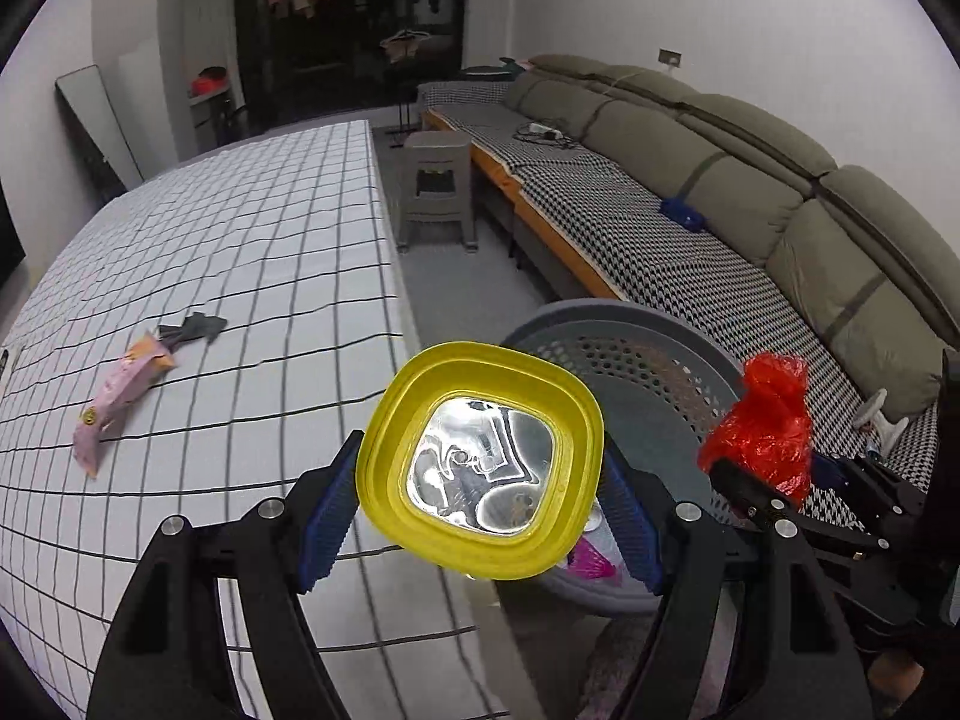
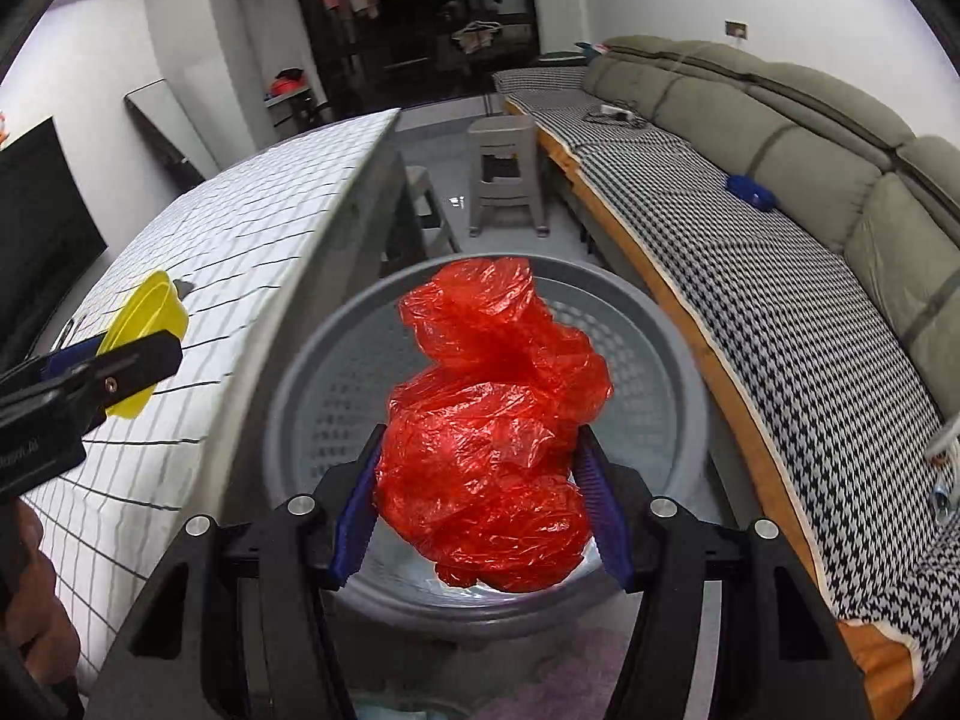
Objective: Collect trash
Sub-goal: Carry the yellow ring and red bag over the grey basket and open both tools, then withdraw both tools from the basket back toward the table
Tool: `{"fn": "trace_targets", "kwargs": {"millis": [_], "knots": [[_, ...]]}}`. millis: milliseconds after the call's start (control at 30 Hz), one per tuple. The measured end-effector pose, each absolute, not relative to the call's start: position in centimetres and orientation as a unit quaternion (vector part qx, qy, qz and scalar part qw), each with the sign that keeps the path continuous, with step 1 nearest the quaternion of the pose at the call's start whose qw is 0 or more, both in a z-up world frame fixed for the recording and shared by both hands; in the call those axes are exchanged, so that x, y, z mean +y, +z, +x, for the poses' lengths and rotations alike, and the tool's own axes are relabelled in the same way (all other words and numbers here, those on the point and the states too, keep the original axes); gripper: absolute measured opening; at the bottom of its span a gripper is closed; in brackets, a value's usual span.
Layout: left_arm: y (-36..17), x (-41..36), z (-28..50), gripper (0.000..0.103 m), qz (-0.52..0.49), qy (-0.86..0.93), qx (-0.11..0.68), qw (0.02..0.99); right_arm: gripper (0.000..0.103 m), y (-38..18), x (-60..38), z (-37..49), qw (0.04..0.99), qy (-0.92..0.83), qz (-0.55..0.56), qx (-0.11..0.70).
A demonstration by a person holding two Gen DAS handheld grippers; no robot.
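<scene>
My left gripper [image 1: 480,516] is shut on a yellow plastic cup [image 1: 480,459] with a foil-lined inside, held at the table's right edge beside the grey perforated basket [image 1: 654,360]. My right gripper [image 2: 480,510] is shut on a crumpled red plastic bag [image 2: 489,420] and holds it over the basket [image 2: 678,372]. The bag also shows in the left wrist view [image 1: 762,420], and the cup in the right wrist view [image 2: 144,342]. A pink wrapper [image 1: 120,390] and a dark grey scrap [image 1: 192,327] lie on the checked tablecloth [image 1: 240,240].
A long grey-green sofa [image 1: 750,168] with a houndstooth cover runs along the right wall. A grey plastic stool [image 1: 438,192] stands on the floor between table and sofa. A blue object [image 1: 681,213] lies on the sofa. Some pink trash [image 1: 591,564] lies inside the basket.
</scene>
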State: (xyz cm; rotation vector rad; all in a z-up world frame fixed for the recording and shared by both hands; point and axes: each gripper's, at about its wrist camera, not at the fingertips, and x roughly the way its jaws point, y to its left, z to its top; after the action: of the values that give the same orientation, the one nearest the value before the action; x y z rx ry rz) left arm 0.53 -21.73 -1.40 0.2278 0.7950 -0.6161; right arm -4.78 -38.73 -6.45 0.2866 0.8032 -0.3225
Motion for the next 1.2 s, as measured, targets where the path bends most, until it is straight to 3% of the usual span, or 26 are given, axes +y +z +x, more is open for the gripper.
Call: {"fn": "trace_targets", "kwargs": {"millis": [533, 733, 1200], "knots": [[-4.7, -27.8, 1.0, 0.074, 0.142, -0.303, 0.416, 0.846, 0.059, -9.0, -43.8, -4.1, 0.887, -0.165, 0.167, 0.398], [-4.8, -27.7, 1.3, 0.081, 0.14, -0.292, 0.419, 0.848, 0.075, -9.1, -43.9, -4.2, 0.89, -0.167, 0.164, 0.392], [-4.4, -26.2, 1.2, 0.084, 0.129, -0.282, 0.42, 0.853, 0.076, -8.1, -43.0, -4.3, 0.892, -0.165, 0.168, 0.385]]}}
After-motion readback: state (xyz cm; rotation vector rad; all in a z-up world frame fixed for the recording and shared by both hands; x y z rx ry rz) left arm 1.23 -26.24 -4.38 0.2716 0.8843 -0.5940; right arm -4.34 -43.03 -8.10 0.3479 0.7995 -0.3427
